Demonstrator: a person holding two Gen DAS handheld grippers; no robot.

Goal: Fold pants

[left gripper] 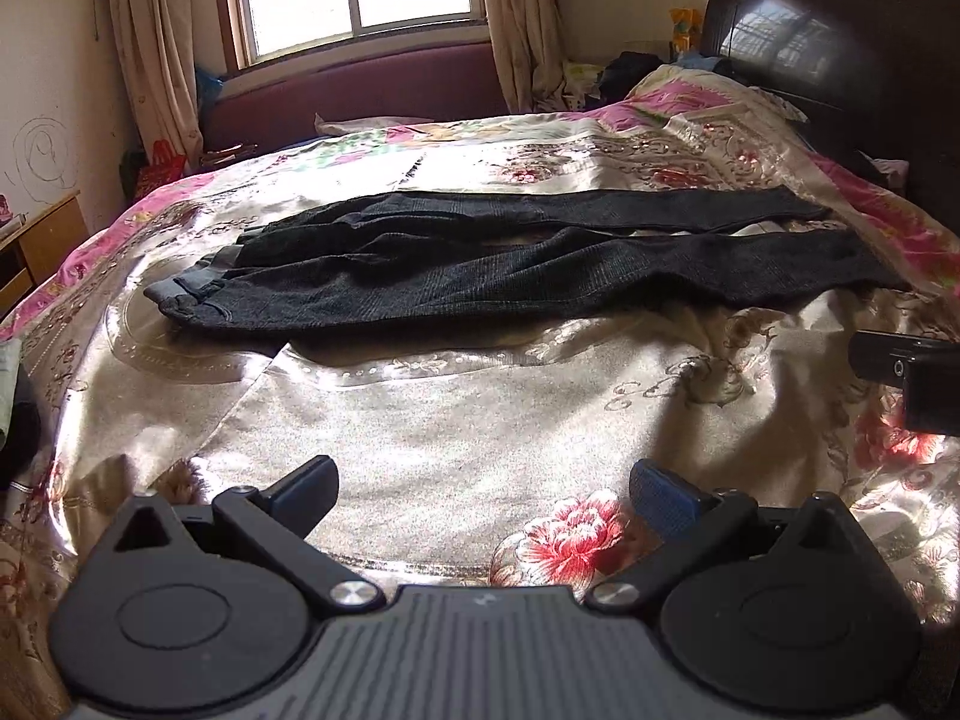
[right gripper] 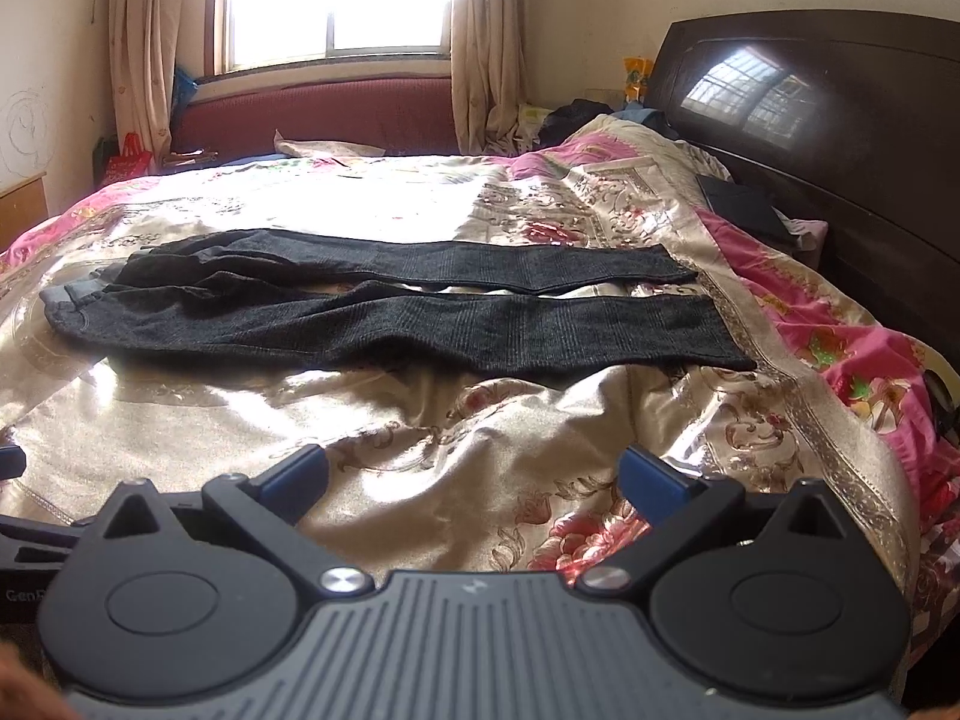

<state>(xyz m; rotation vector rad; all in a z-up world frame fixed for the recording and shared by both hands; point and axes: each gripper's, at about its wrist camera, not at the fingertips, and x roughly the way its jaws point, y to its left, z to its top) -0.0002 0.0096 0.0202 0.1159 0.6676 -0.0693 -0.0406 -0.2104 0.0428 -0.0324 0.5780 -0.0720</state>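
Dark grey pants (left gripper: 480, 267) lie spread flat across the bed, waistband to the left, both legs stretching right, side by side with a narrow gap. They also show in the right wrist view (right gripper: 420, 312). My left gripper (left gripper: 483, 489) is open and empty, held above the bedspread well short of the pants. My right gripper (right gripper: 471, 477) is open and empty too, above the bedspread nearer the leg ends. Part of the right gripper's black body (left gripper: 912, 369) shows at the right edge of the left wrist view.
A shiny floral bedspread (right gripper: 420, 432) covers the bed, wrinkled near me. A dark wooden headboard (right gripper: 840, 120) stands at the right. A maroon bench (left gripper: 372, 84) and window lie beyond. A wooden cabinet (left gripper: 36, 246) is at the left.
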